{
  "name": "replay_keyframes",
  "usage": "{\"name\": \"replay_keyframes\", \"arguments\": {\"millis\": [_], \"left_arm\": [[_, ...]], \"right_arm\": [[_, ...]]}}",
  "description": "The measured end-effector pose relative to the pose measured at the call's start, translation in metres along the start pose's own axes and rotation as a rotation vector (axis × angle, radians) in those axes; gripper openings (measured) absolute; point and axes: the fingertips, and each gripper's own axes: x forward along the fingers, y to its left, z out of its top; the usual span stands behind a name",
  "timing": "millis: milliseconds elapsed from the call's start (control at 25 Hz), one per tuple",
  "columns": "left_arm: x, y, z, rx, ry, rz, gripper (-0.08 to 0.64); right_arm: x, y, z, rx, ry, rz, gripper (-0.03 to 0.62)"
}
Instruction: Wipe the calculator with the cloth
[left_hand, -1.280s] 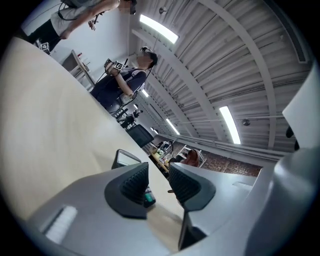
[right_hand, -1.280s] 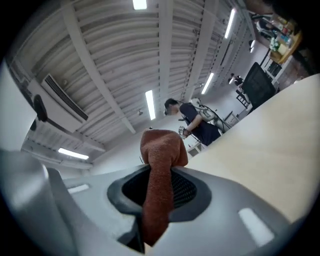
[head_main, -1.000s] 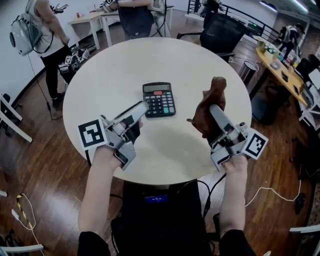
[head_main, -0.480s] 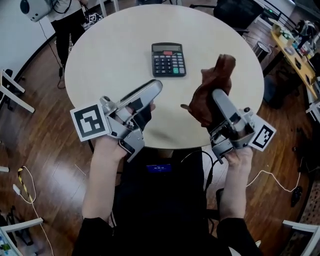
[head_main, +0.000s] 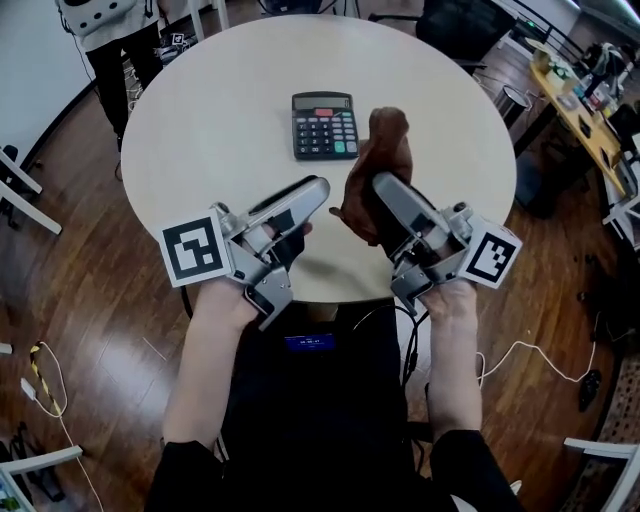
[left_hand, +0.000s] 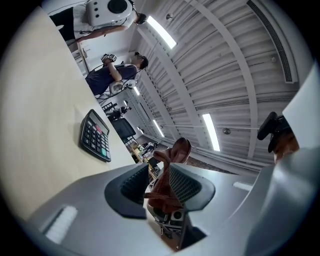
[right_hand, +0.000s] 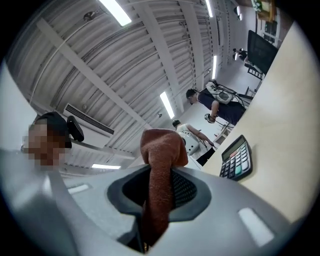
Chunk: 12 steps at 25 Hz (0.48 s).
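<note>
My right gripper (head_main: 380, 186) is clamped on the cloth (head_main: 378, 160); my left gripper (head_main: 316, 190) stands slightly open, empty. The calculator (head_main: 324, 125) lies on the table (head_main: 200, 120) just ahead-left of the cloth, long axis pointing away, nearer the right gripper

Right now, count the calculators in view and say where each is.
1. The calculator lies flat on the round table, just beyond the brown cloth clamped in the right gripper. No other shows; none seems hidden.
</note>
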Motion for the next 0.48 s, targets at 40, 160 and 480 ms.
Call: {"name": "replay_keyframes", "arguments": {"millis": [40,160,480], "left_arm": [[0.0,0.0,0.001,0.004,0.0,-0.002,0.114],[0.001,-0.003,0.001,0.006,0.002,-0.012,0.114],[0.006,-0.009,-0.004,0.012,0.014,-0.021,0.114]], "right_arm": [[0.003,0.0,-0.002,-0.002,0.005,-0.001,0.084],[0.007,0.004,-0.006,-0.007,0.013,0.002,0.084],[-0.005,0.006,0.004,-0.02,-0.009,-0.016,0.084]]}}
